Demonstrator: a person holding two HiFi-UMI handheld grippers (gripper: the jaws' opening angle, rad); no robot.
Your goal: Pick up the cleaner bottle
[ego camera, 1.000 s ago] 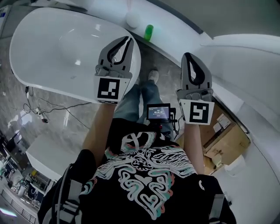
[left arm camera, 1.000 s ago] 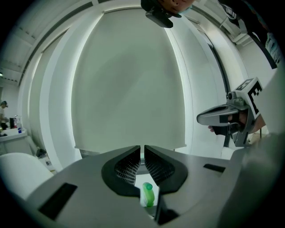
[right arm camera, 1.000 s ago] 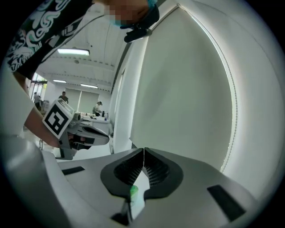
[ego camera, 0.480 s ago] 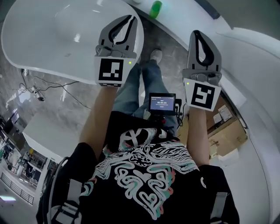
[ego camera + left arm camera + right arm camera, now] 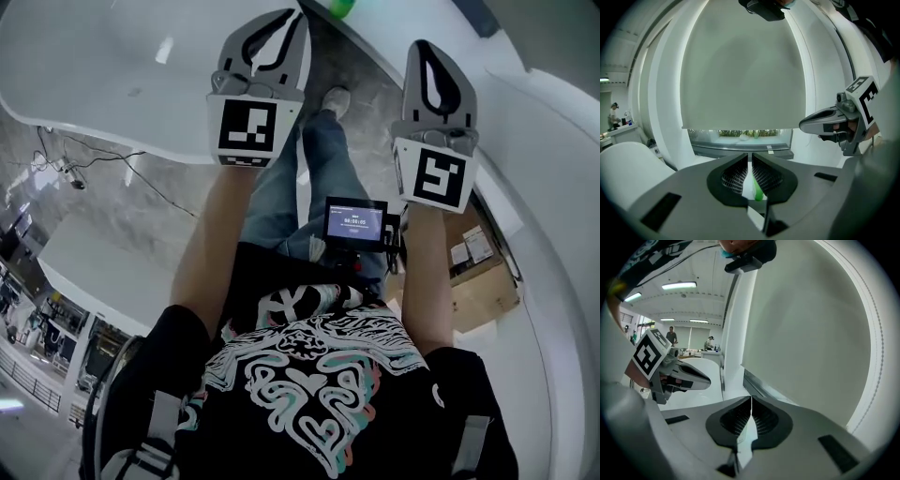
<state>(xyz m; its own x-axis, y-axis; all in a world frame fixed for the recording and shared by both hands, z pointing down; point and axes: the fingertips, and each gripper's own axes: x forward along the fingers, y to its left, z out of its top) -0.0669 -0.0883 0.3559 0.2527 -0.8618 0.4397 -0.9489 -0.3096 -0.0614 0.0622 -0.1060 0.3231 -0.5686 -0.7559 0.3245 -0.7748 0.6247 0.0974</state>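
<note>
Head view: cleaner bottle (image 5: 339,7) green, at top edge, mostly cropped, well ahead of both grippers | left gripper (image 5: 292,19) jaws together, empty | right gripper (image 5: 424,49) jaws together, empty | handling guess: small plastic, likely light, stiff, smooth so maybe slippery; clamp mid-body | count: 1 bottle, 2 grippers

1. The cleaner bottle (image 5: 339,7) is being viewed at twelve o'clock, beyond the left gripper (image 5: 289,17) and the right gripper (image 5: 424,47).
2. The bathtub (image 5: 112,75) is being viewed at ten o'clock.
3. A cardboard box (image 5: 483,281) is being viewed at three o'clock.
</note>
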